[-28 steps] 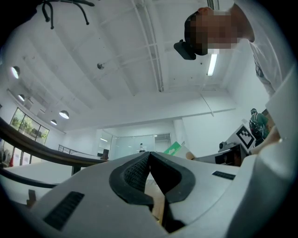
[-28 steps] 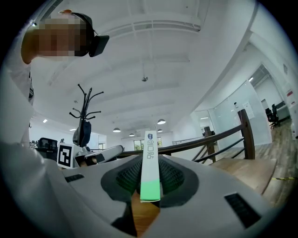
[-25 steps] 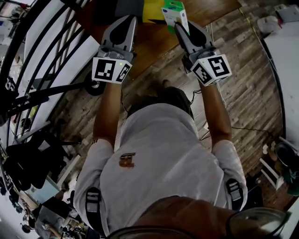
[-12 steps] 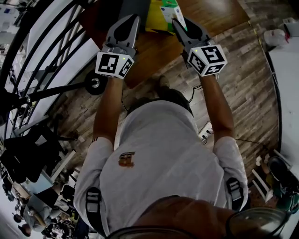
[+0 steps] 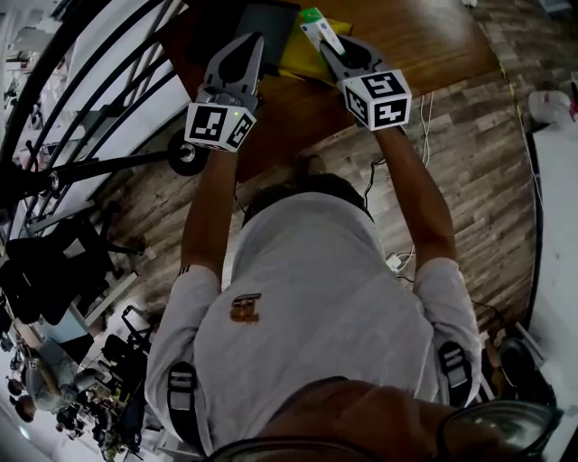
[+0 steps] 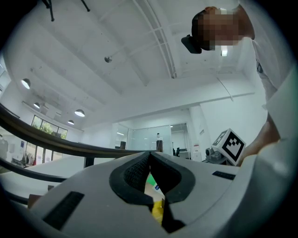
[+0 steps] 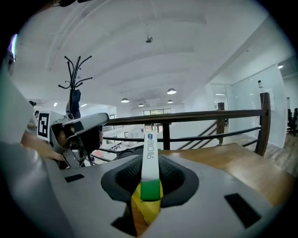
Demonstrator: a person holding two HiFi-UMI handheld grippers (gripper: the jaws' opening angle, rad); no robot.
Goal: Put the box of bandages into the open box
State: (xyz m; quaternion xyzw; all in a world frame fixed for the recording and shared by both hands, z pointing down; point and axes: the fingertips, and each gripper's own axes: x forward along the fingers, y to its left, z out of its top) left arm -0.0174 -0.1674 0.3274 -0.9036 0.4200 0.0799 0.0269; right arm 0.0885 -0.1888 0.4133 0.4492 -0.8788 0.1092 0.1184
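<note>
The box of bandages (image 5: 314, 24) is white with a green end, and my right gripper (image 5: 327, 43) is shut on it, holding it edge-on over the brown table (image 5: 424, 36). In the right gripper view the box (image 7: 150, 144) stands upright between the pads, with yellow (image 7: 143, 211) showing below it. A yellow box (image 5: 312, 63) lies just under the held box, beside a dark rectangular panel (image 5: 262, 27); whether that panel belongs to the box I cannot tell. My left gripper (image 5: 247, 43) hovers to the left, shut and holding nothing (image 6: 150, 155).
A black railing (image 5: 90, 81) runs along the left of the table and appears as a rail (image 7: 209, 116) in the right gripper view. Cables (image 5: 420, 117) lie on the plank floor by the table edge. A coat stand (image 7: 74, 88) rises at the left.
My right gripper has carried the bandage box leftward and farther over the table, to above the yellow box. The left gripper has hardly moved.
</note>
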